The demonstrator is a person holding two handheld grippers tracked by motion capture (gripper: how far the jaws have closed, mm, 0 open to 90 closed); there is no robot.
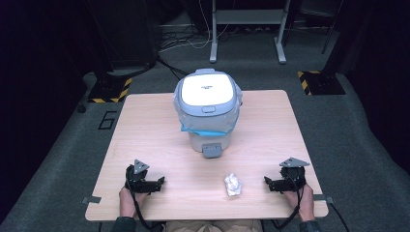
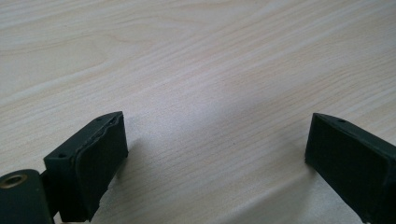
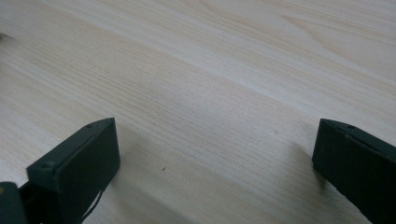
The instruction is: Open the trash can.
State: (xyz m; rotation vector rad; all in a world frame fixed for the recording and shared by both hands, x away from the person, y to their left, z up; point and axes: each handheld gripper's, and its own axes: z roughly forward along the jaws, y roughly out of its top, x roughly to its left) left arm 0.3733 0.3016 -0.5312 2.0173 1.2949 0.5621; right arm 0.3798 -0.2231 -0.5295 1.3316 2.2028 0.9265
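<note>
Pale wood-grain desk (image 1: 145, 125) carries a white-and-grey lidded bin (image 1: 208, 108) at the back and a crumpled white paper wad (image 1: 232, 184) between left tool (image 1: 159, 182) and right tool (image 1: 267, 182), both spread and empty, likely staged for pickup.

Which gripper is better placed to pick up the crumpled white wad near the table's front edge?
Right. The crumpled wad lies closer to the right gripper, whose open jaws face it; the left gripper is farther off.

A black "6" is marked on the grey floor (image 1: 107, 120).
</note>
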